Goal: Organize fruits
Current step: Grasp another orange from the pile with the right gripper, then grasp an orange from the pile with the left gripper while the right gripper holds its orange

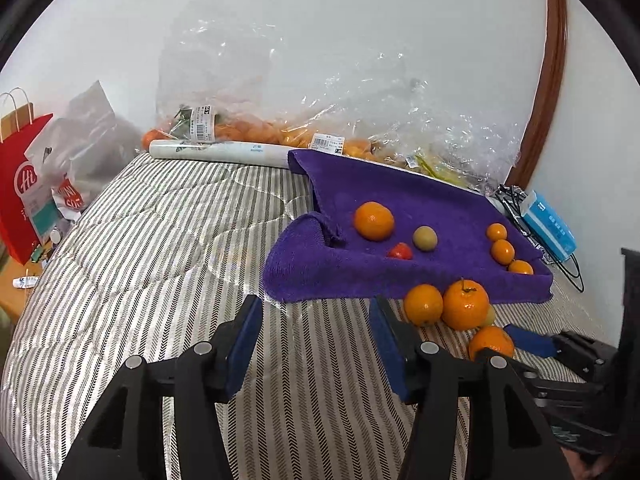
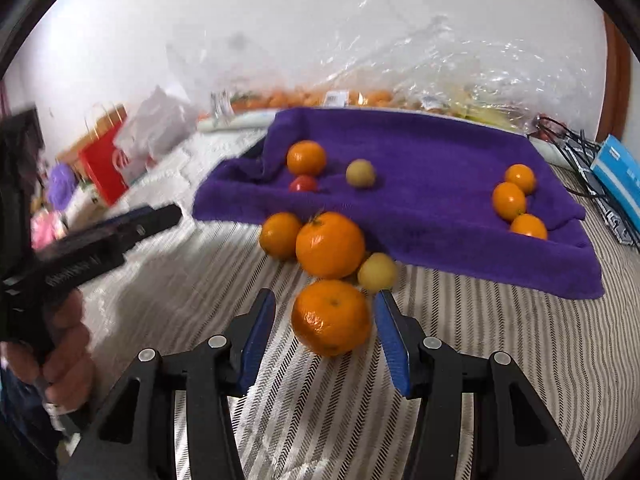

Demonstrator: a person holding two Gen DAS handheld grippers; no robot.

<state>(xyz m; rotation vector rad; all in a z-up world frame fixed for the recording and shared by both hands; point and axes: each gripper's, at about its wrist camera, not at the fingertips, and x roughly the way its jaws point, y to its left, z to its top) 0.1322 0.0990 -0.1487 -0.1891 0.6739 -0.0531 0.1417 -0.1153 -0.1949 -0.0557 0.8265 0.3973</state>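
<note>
A purple towel (image 1: 400, 196) (image 2: 420, 152) lies on the striped bed. On it sit an orange (image 1: 373, 221) (image 2: 306, 157), a red tomato (image 1: 400, 251), a greenish fruit (image 1: 425, 237) and three small oranges (image 1: 502, 251) (image 2: 509, 201). In front of the towel lie several oranges and a yellow fruit (image 2: 377, 272). My right gripper (image 2: 325, 308) is open around the nearest orange (image 2: 331, 317) (image 1: 491, 342), its pads apart from it. My left gripper (image 1: 314, 312) is open and empty over the bed, left of that cluster.
Clear plastic bags of oranges (image 1: 248, 132) and a white roll (image 1: 216, 152) line the wall behind the towel. A red paper bag (image 1: 20, 184) stands at the left edge. A blue box (image 1: 550, 226) and black wire rack (image 2: 576, 148) lie at the right.
</note>
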